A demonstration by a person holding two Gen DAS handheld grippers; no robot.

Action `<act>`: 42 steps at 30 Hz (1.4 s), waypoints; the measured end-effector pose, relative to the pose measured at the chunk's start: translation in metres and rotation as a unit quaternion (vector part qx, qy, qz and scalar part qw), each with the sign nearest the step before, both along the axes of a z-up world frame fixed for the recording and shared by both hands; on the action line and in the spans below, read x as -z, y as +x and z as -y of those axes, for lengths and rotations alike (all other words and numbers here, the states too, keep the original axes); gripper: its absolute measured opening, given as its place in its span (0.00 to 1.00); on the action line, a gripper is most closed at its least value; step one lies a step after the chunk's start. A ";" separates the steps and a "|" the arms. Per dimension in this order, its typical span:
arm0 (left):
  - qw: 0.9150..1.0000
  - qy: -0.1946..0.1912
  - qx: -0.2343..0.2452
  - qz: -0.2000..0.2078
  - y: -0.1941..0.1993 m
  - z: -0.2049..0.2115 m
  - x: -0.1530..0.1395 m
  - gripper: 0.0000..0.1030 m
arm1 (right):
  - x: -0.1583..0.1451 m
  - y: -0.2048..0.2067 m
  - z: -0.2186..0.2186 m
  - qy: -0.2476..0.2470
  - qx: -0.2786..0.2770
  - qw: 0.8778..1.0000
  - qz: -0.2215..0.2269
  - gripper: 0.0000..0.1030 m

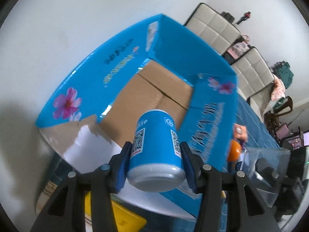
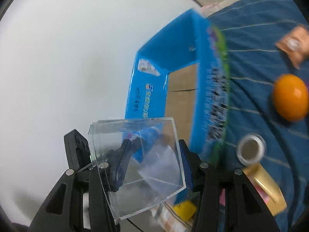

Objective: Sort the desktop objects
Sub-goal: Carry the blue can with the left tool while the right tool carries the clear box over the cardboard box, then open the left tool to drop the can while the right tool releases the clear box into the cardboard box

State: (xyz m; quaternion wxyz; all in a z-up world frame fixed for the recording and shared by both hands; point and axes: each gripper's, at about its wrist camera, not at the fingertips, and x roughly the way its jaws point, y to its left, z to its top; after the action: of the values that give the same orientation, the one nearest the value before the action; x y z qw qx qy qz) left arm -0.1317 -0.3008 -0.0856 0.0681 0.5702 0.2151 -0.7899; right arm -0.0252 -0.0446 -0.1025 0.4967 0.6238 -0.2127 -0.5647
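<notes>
The blue can point(image 1: 156, 152) shows "39" and 2 QR codes.

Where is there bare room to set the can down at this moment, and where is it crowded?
The blue box is bare inside: its brown cardboard floor, bordered by four blue walls, holds nothing visible. The left gripper holds the blue can just above it. The blue cloth right of the box is crowded: an orange ball, a snack packet, a gold can.

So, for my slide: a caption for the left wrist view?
Left hand-held gripper holds a blue can over the open blue carton.
</notes>
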 end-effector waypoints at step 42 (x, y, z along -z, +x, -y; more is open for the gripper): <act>0.999 -0.030 -0.014 0.014 0.007 0.033 0.005 0.51 | -0.037 0.049 0.055 0.127 -0.106 0.958 -0.233 0.56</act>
State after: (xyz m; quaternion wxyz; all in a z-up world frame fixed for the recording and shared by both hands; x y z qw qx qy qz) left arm -0.1246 -0.3341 -0.0902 0.0994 0.5758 0.1982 -0.7870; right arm 0.0238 -0.1000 -0.0653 0.5060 0.5522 0.0501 -0.6607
